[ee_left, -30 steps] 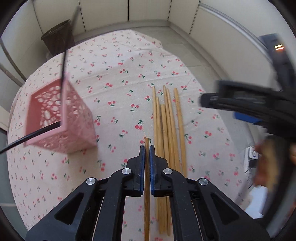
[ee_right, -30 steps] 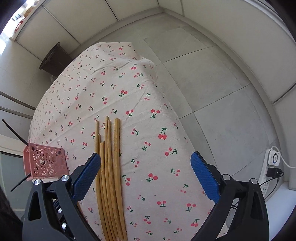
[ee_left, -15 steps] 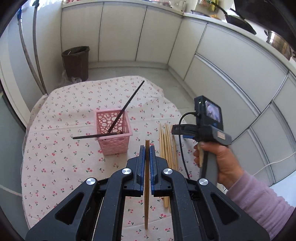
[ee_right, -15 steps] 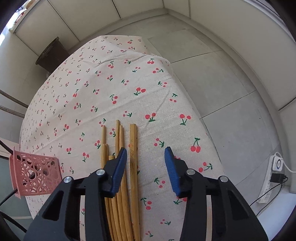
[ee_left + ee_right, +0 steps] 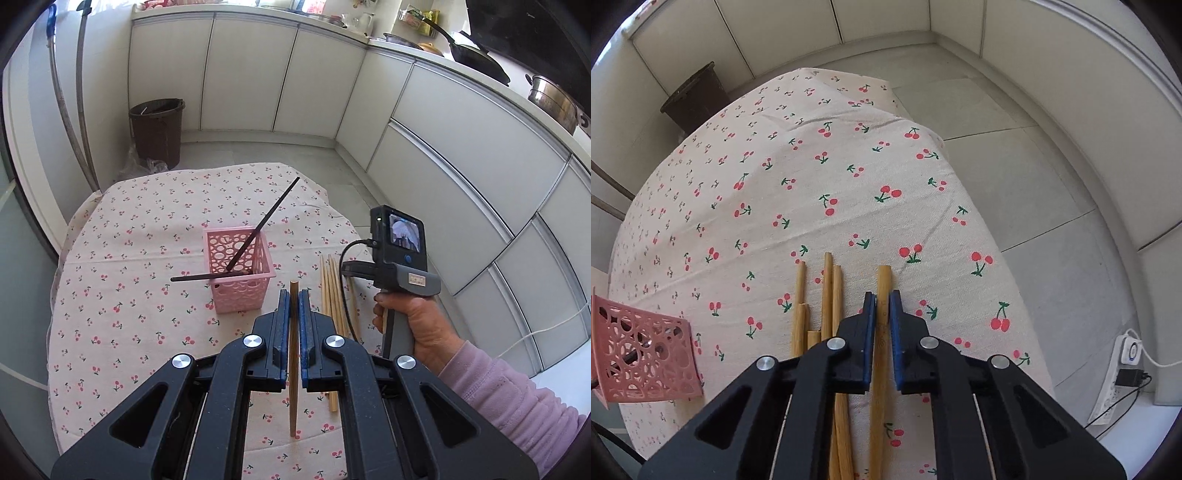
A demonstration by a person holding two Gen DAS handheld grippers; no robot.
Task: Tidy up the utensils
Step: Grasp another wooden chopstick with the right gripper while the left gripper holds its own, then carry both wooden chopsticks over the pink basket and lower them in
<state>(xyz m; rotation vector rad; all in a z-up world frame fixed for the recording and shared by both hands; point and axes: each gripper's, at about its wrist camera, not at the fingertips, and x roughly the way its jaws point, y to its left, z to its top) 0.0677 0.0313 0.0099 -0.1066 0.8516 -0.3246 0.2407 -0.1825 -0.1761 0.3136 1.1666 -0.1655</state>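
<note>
My left gripper (image 5: 293,295) is shut on a wooden chopstick (image 5: 293,369) and holds it high above the table, just right of a pink perforated basket (image 5: 240,280) that holds two black chopsticks (image 5: 264,225). Several wooden chopsticks (image 5: 334,291) lie on the cherry-print cloth beside the basket. My right gripper (image 5: 882,299) is down at the cloth, shut on the rightmost wooden chopstick (image 5: 883,280) of that row (image 5: 827,291). The basket's corner (image 5: 642,354) shows at the left of the right wrist view.
The round table's cloth (image 5: 140,258) drops off at the right edge (image 5: 964,206). A brown bin (image 5: 157,129) stands on the floor beyond the table. White cabinets (image 5: 443,147) line the walls. A power strip (image 5: 1123,373) lies on the floor at right.
My left gripper rose and pulled back with its chopstick, bringing the basket into full view. My right gripper came down and closed from wide open onto the rightmost chopstick.
</note>
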